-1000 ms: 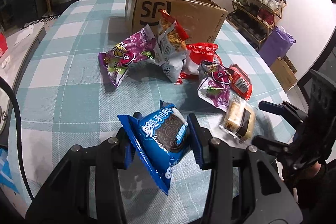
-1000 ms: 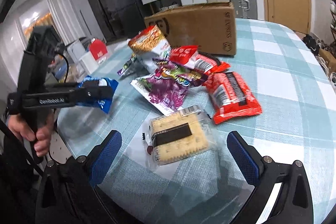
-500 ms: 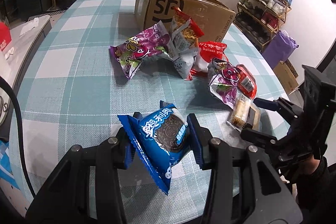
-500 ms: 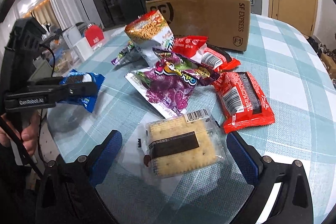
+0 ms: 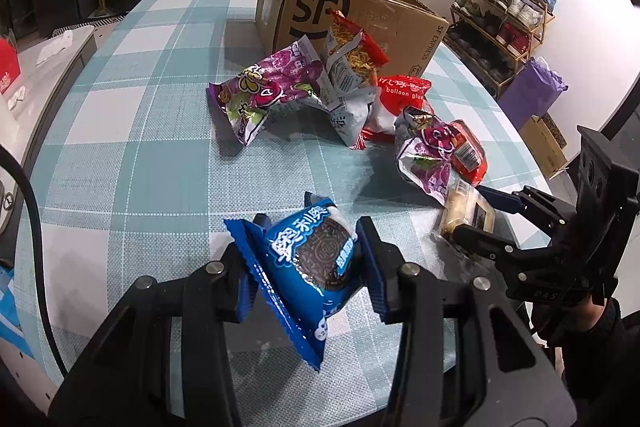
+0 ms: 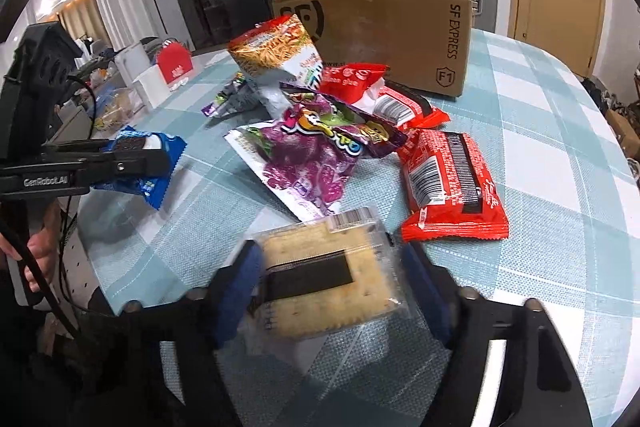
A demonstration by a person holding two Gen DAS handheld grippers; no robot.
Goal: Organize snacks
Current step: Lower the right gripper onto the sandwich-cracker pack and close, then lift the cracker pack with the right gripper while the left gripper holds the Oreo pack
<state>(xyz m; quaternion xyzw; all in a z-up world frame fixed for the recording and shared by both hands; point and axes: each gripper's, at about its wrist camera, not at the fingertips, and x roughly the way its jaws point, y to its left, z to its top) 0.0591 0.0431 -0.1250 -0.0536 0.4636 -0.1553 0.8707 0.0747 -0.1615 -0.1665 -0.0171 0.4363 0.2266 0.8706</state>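
A blue Oreo pack (image 5: 308, 259) hangs above the checked tablecloth (image 5: 140, 147) with my left gripper (image 5: 312, 227) shut on its sides; the right wrist view shows the same pack (image 6: 140, 147) at the left. My right gripper (image 6: 332, 267) is closing on a clear cracker pack (image 6: 316, 239) lying on the cloth, its blue pads meeting the wrapper's two edges. Seen from the left wrist view, the right gripper (image 5: 480, 219) straddles that cracker pack (image 5: 460, 211). An open cardboard box (image 5: 360, 15) stands at the back.
Between the box and my grippers lie two purple candy bags (image 5: 272, 91) (image 6: 316, 155), a noodle snack bag (image 5: 352, 55), a red bag (image 5: 400, 95) and a red wafer pack (image 6: 448, 183). The table edge runs close behind my right gripper. A shoe rack (image 5: 508, 11) stands beyond.
My right gripper's jaws have come in from wide apart to the edges of the cracker pack. The left gripper still holds the Oreo pack in the same place.
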